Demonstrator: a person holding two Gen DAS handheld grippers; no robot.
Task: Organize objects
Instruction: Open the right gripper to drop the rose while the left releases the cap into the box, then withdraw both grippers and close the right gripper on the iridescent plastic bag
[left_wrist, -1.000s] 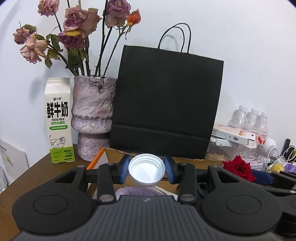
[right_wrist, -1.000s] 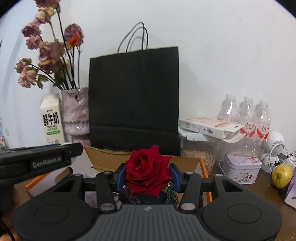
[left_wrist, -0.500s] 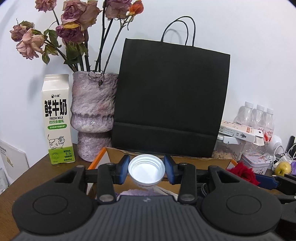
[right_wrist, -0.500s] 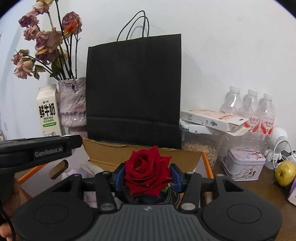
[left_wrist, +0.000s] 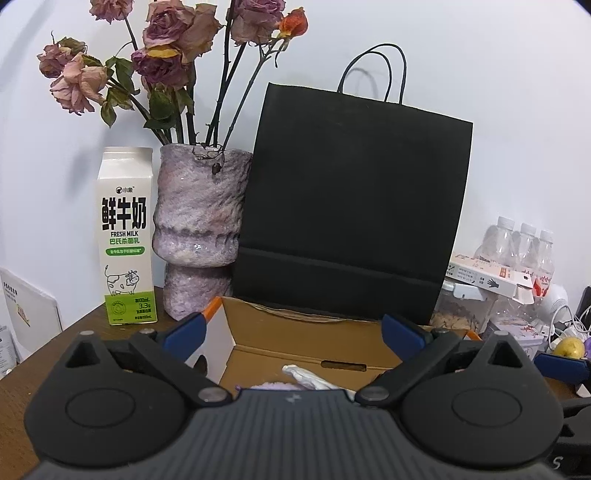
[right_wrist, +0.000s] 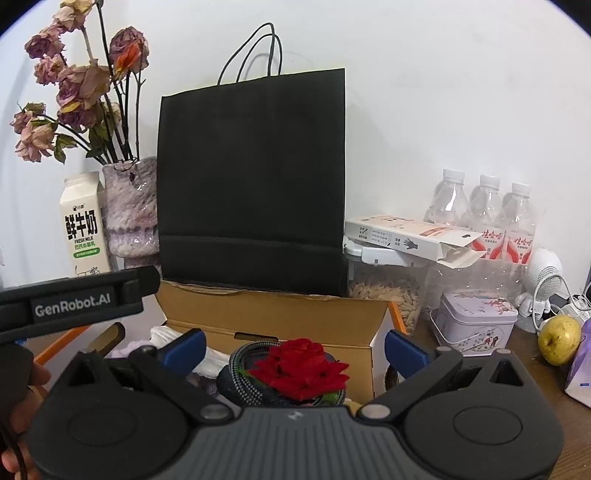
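Note:
An open cardboard box (left_wrist: 306, 334) lies under both grippers. My left gripper (left_wrist: 293, 332) hangs over it with its jaws opening wide and nothing between them; below it I see crumpled white paper (left_wrist: 306, 376) and something purple. No white cap shows in either view. My right gripper (right_wrist: 295, 347) is also opening over the box (right_wrist: 273, 314). A red rose (right_wrist: 299, 369) rests inside on a coiled braided cable (right_wrist: 240, 369), low between the blue pads (right_wrist: 186, 345) and touching neither. The left gripper's black body (right_wrist: 70, 302) shows at the left of the right wrist view.
Behind the box a black paper bag (left_wrist: 351, 206) stands against the wall. To its left are a vase of dried roses (left_wrist: 199, 229) and a milk carton (left_wrist: 125, 236). To the right stand a grain jar (right_wrist: 388, 291), water bottles (right_wrist: 487, 218), a tin (right_wrist: 476, 325) and a yellow-green fruit (right_wrist: 557, 339).
Both grippers went from shut to wide open. The white cap left the left gripper and dropped out of view. The rose left the right gripper and sank onto the cable in the box.

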